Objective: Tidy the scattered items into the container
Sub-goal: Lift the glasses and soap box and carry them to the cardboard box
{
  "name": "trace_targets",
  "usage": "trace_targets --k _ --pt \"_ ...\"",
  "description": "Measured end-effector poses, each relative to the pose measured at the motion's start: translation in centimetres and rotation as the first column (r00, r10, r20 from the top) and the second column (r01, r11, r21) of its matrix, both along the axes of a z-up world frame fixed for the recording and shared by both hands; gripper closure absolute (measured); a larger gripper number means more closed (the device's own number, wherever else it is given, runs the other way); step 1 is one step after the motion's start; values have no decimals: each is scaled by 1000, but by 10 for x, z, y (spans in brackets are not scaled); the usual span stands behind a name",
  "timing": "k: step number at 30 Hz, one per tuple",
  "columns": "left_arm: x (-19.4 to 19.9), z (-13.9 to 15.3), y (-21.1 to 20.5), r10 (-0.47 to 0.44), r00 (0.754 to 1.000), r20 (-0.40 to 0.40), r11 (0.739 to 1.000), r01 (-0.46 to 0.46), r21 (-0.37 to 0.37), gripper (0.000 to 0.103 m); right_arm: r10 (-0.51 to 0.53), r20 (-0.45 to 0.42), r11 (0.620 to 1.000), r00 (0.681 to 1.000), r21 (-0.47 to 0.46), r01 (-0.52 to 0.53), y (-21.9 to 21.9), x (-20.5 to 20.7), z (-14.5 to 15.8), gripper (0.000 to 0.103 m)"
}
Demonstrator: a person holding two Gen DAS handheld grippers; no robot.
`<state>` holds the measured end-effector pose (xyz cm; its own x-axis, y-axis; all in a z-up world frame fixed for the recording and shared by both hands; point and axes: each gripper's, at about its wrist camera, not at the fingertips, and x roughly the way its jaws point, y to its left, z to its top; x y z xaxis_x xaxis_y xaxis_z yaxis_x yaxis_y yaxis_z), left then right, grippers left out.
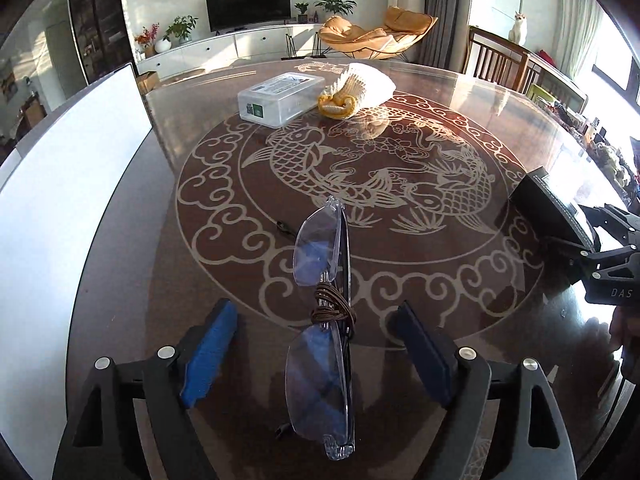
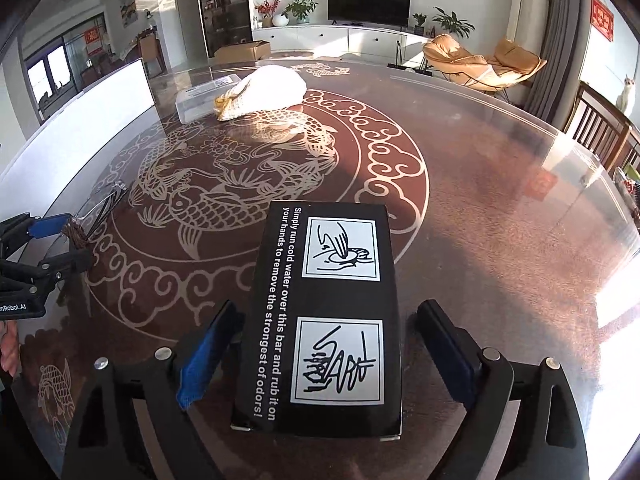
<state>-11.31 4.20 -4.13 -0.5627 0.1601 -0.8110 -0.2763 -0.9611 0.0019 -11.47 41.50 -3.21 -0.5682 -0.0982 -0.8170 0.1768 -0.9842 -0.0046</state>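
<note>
Glass-topped and patterned with carp, the table (image 1: 460, 280) carries every item. Clear glasses (image 1: 322, 312) (folded, a brown cord wound round the middle) are seen lying between the spread fingers of the left gripper (image 1: 316, 344) — neither pad touches them. A black box (image 2: 324, 320) is flanked by the wide-open right gripper (image 2: 328, 348), its pads apart from the sides. Farther off, a clear plastic container (image 1: 280, 98) is set beside a white glove (image 1: 356, 88) — the two touching.
</note>
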Motion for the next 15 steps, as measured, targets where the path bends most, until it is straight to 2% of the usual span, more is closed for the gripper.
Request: trace_targets --k 1,2,3,5,12,15 --pt "0 2 0 -2 1000 -8 1000 2 4 35 -5 4 1000 1000 -3 5 1 -1 1 17" --pt "0 4 1 -12 1000 -15 1000 12 9 71 -8 -11 1000 1000 -15 8 3 0 4 45" --pt "-2 6 1 -22 1000 1 1000 22 18 83 -17 -16 1000 1000 -20 16 3 1 7 44" --pt "-2 10 -2 -32 999 25 998 31 63 83 -27 -17 998 1000 -51 26 6 5 11 44" --pt "29 43 -8 -14 999 -48 996 18 82 83 -23 -27 985 999 -171 18 1 36 30 44" --pt "38 41 -9 -4 999 -33 996 7 87 83 7 -6 978 1000 -210 -8 -15 42 30 44"
